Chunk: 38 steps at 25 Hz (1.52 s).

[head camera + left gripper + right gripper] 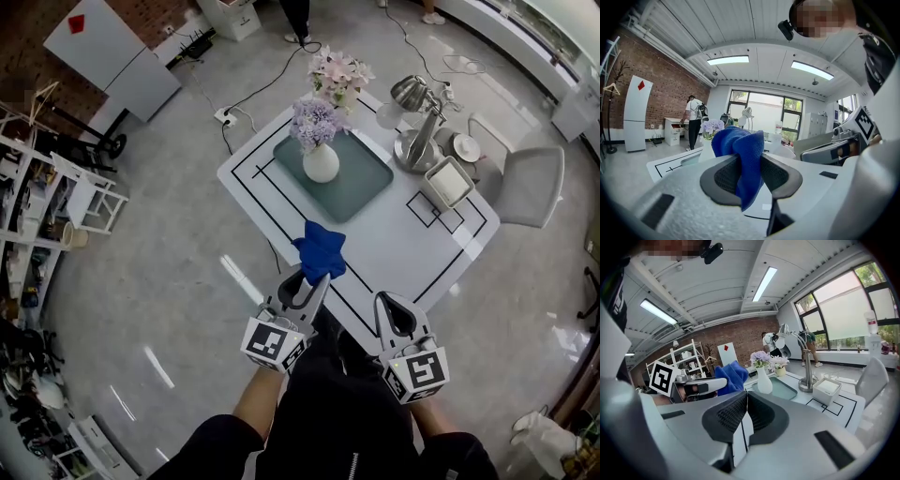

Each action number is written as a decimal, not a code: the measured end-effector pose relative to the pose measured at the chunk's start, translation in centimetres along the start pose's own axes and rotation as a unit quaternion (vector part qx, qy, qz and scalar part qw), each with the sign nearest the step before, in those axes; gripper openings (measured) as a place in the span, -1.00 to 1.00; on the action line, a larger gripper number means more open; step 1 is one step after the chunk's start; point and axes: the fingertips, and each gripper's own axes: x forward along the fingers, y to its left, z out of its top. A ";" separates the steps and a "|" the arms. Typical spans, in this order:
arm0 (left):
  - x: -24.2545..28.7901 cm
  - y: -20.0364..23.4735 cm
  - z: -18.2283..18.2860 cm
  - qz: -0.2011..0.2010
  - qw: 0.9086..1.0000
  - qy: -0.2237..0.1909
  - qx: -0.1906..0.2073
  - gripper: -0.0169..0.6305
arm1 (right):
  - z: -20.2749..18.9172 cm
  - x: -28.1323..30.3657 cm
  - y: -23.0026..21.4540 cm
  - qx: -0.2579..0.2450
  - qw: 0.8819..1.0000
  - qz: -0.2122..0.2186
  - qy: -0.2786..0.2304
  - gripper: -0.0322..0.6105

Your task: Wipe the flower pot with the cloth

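A white vase (321,163) with purple flowers stands on a teal tray (361,187) on the white table (394,244). My left gripper (313,280) is shut on a blue cloth (320,248), which it holds over the table's near corner, short of the tray. In the left gripper view the cloth (740,154) bulges up between the jaws and hides most of the vase. My right gripper (393,307) hovers by the table's near edge, shut with nothing in it. The right gripper view shows the vase (764,382) ahead and the cloth (731,376) to the left.
A small pot of pink flowers (339,80) stands at the table's far corner. A metal desk lamp (417,122) and a white square box (448,181) are on the right side. A grey chair (530,183) is beyond them. Shelving (56,197) lines the left.
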 end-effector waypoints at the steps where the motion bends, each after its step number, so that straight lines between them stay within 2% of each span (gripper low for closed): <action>1: 0.8 0.6 -0.1 0.001 1.000 0.000 0.000 -0.56 | 0.0 0.5 -0.2 0.002 1.000 -0.001 0.002 -0.87; 10: 8.3 6.3 -2.1 -0.009 1.000 0.019 0.013 -0.56 | 0.7 5.5 -2.4 0.004 1.000 -0.021 0.020 -0.87; 17: 14.9 10.0 -3.0 -0.023 0.999 0.020 0.019 -0.56 | -0.6 8.4 -4.2 0.022 0.998 -0.039 0.053 -0.87; 24: 19.5 12.9 -3.4 -0.012 1.000 0.012 -0.002 -0.56 | -1.8 9.6 -5.2 0.031 0.995 -0.054 0.082 -0.87; 30: 21.4 14.2 -6.0 -0.009 0.999 0.040 -0.023 -0.56 | -1.9 10.0 -6.7 0.023 0.994 -0.064 0.091 -0.87; 38: 22.3 14.5 -10.7 -0.013 0.994 0.105 -0.019 -0.56 | -2.4 10.1 -6.4 0.030 0.993 -0.067 0.095 -0.87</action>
